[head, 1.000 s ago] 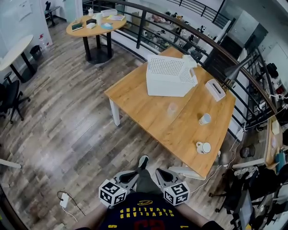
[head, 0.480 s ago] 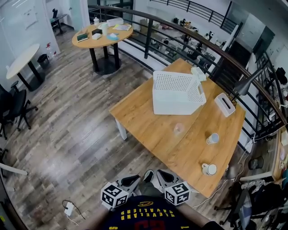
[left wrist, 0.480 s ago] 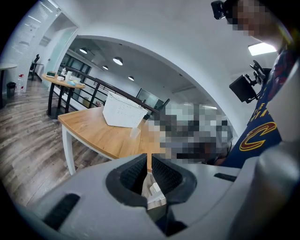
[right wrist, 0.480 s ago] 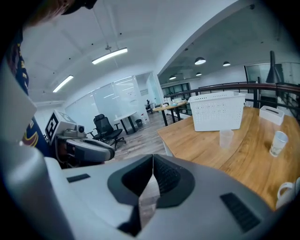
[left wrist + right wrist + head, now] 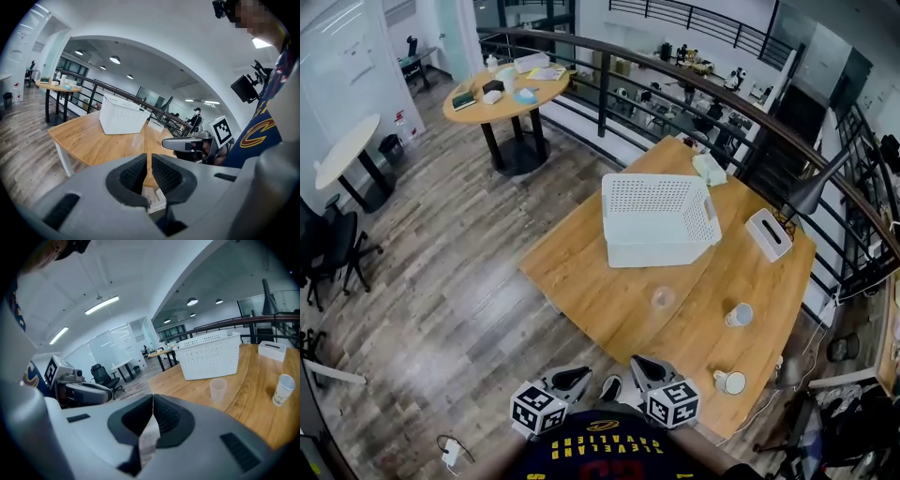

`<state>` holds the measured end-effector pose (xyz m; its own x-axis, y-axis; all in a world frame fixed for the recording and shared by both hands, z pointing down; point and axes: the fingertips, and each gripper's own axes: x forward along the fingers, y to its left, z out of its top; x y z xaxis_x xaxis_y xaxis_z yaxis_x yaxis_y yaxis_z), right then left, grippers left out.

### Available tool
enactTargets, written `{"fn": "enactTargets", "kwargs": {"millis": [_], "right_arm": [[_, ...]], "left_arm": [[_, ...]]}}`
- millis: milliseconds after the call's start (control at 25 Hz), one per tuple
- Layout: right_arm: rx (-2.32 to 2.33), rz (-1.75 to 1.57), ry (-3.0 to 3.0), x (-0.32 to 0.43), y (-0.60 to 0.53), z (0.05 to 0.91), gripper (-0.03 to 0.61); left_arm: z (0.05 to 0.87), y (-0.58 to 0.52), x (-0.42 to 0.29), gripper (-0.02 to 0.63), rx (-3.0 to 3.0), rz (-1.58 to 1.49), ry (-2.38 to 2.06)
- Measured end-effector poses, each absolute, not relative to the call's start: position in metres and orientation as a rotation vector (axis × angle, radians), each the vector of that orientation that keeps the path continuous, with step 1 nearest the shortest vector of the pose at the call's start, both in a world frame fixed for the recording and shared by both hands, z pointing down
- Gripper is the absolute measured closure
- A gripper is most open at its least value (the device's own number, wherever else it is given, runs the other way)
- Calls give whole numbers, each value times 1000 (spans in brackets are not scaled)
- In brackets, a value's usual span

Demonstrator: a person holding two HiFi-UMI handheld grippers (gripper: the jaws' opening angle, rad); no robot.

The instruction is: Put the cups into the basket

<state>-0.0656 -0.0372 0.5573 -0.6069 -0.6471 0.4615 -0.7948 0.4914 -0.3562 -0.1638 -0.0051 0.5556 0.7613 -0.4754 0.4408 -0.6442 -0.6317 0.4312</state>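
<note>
Left gripper (image 5: 148, 165): held low in front of the person, jaws closed together, nothing between the pads.
Right gripper (image 5: 152, 414): just beside the left one, jaws likewise pressed together and empty.
Wooden table (image 5: 600, 281): its near edge lies just ahead of both grippers.
Clear plastic cup (image 5: 662, 298): upright on the table, ahead of the right gripper and apart from it, between that gripper and the basket.
White paper cup (image 5: 738, 314): upright, ahead and to the right of the right gripper.
White mug (image 5: 730, 382): nearest to the right gripper, off to its right near the table's edge.
White perforated basket (image 5: 661, 220): beyond the clear cup, well ahead of both grippers.
Tissue box (image 5: 769, 234): right of the basket, far from the tools.
</note>
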Motion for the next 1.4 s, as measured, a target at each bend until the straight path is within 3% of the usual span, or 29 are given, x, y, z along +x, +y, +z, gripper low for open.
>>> {"fn": "enactTargets", "kwargs": {"millis": [280,560,720,1000,1200,1400], "right_arm": [[1306,782,-2491,-11,-72,550,563],[1438,788,-2398,45,-96,570,557],[1476,837,-2352,64,-112,583,490],[1569,723,-2285,91,-141,596,429],[1531,633,-2232,94,-156,609,328],[1418,499,-2178,94,-180,624,278]], "left_arm": [[545,-43,-111,596,2465,426,-783],[550,-67,-87,524,2487,459,-736],[561,-78,-81,487,2479,498,-696],[571,-111,-70,476,2523,548,-611],[577,-132,-68,466,2541,608,-534],[577,-156,-59,466,2585,667,-455]]}}
